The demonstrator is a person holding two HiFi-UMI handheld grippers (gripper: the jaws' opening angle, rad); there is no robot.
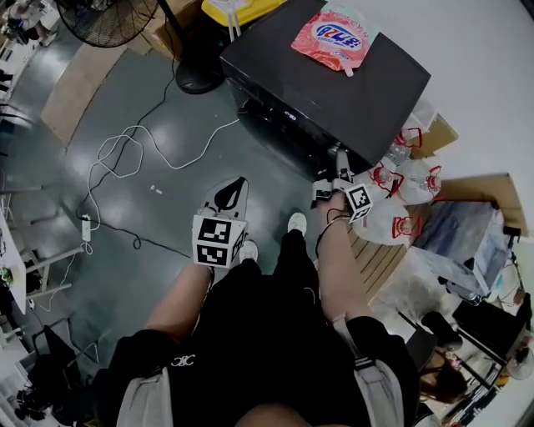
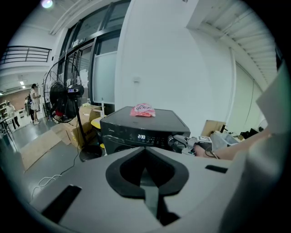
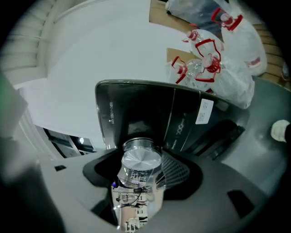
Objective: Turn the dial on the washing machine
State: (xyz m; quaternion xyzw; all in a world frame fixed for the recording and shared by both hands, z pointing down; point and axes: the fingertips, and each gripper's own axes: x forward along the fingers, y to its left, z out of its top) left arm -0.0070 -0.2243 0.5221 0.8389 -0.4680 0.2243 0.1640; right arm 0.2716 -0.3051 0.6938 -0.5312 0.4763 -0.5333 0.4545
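A black washing machine (image 1: 325, 92) stands ahead of me with a pink detergent pouch (image 1: 334, 37) lying on its lid. My right gripper (image 1: 332, 177) is at the machine's front panel. In the right gripper view the chrome dial (image 3: 142, 159) sits between the jaws, with the meshed pad (image 3: 175, 168) against its right side. My right gripper (image 3: 143, 166) is shut on the dial. My left gripper (image 1: 231, 198) hangs over the floor, left of the machine, its black fingers together and empty. From the left gripper view the machine's lit display (image 2: 141, 136) and the right gripper (image 2: 184, 142) show.
White plastic bags of bottles (image 1: 400, 188) lie on a wooden pallet (image 1: 380, 258) right of the machine. A standing fan (image 1: 113, 21) is at the back left. A white cable (image 1: 125, 154) and a power strip (image 1: 86, 227) lie on the grey floor.
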